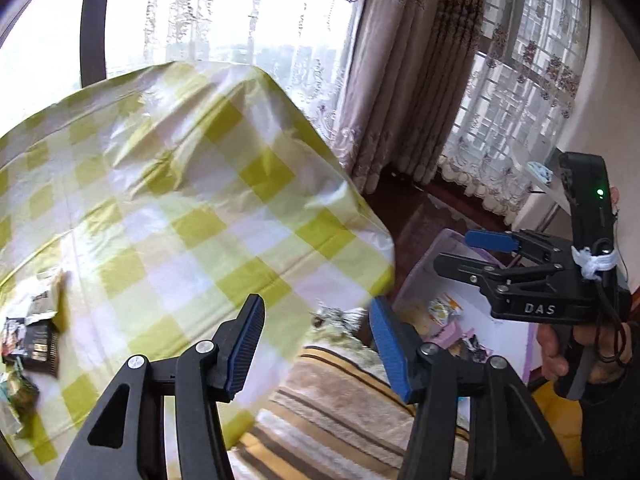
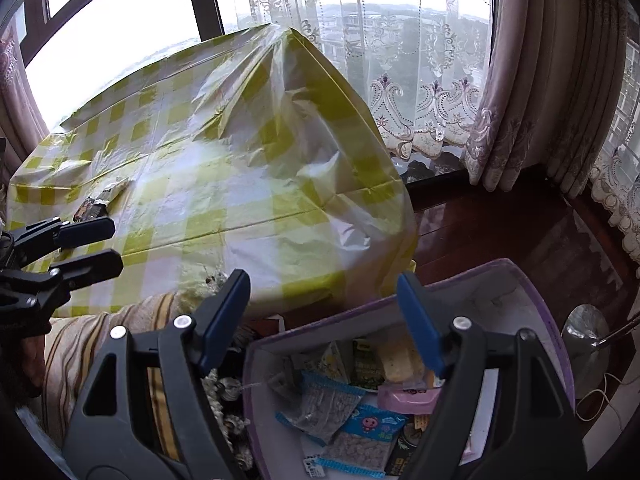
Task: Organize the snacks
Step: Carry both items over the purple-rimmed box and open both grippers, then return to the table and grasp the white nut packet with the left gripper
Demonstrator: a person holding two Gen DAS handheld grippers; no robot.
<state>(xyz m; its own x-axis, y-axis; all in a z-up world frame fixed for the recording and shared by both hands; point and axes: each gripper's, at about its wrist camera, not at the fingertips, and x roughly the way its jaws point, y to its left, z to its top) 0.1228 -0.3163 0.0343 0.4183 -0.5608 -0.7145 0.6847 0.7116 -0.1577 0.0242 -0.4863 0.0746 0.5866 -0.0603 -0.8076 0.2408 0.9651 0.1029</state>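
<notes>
right wrist: fingers [image 2: 420, 320] spread, empty, above box [image 2: 536, 280] of snacks [image 2: 360, 428], likely post-drop; left gripper [image 1: 316, 344] spread too, empty, packets [image 1: 36, 332] far left.

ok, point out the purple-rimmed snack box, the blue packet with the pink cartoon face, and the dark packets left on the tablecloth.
purple-rimmed box [image 2: 532, 280]: right wrist view, far rim.
blue packet [image 2: 370, 426]: right wrist view, printed front by the cartoon face.
dark packets [image 1: 38, 346]: left wrist view, top of the black packet at the table's left edge.
</notes>
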